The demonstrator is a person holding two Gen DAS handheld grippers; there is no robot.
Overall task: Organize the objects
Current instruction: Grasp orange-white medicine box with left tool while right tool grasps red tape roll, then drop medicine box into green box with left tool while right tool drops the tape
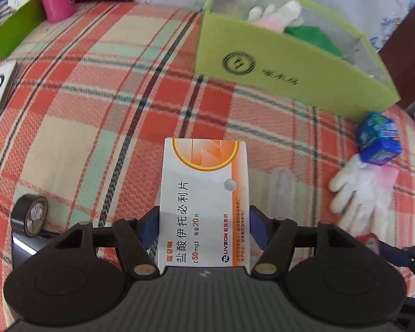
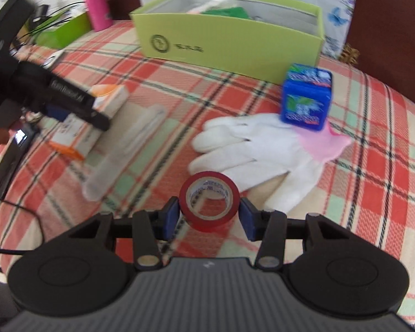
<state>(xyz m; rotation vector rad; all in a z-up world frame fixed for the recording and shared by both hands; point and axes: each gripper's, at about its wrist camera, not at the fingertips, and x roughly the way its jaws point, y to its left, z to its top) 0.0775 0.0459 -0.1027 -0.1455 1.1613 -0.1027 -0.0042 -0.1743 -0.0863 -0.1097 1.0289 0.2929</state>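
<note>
Clamping medicine box [image 1: 202,204] in left hand-held gripper [image 1: 204,229], lifted for green storage box [image 1: 276,80] | right hand-held gripper [image 2: 209,215] pinches red tape roll [image 2: 209,200] above plaid cloth [image 2: 157,88], likewise bound there.

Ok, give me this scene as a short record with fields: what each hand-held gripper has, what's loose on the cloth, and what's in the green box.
surface: plaid cloth
left hand-held gripper: shut on the white and orange medicine box
right hand-held gripper: pads against the red tape roll
loose on cloth: white glove, blue carton resting on the glove's pink cuff, clear tube, black tape roll
green box: open, holds a white glove and something green
far edge: pink bottle
</note>
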